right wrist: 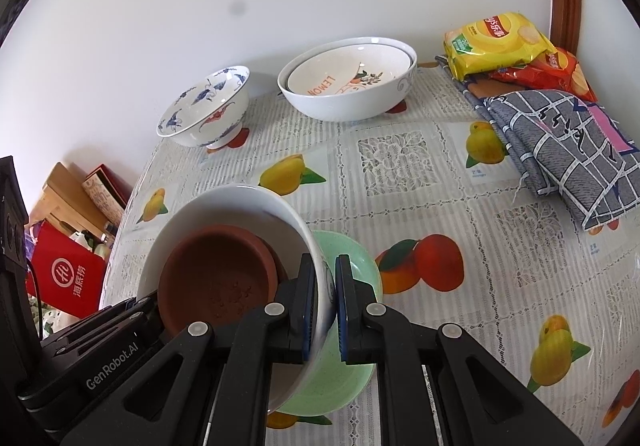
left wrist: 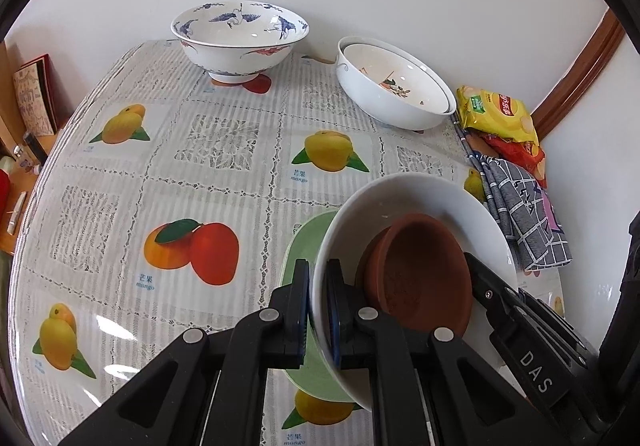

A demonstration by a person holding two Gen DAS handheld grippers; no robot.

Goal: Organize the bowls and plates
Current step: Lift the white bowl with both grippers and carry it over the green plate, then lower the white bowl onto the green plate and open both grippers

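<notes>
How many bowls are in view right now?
5, excluding the green dish: crane bowl by the wall; lemon bowl nested in a white bowl; brown bowl inside the held white bowl. More may be hidden.

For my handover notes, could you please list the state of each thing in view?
White bowl: gripped by both grippers, above green plate.
Brown dish: inside white bowl.
Green plate: on table.
Crane bowl: upright, empty.
Lemon bowl: nested in larger bowl.
Left gripper: shut on rim.
Right gripper: shut on rim.
</notes>
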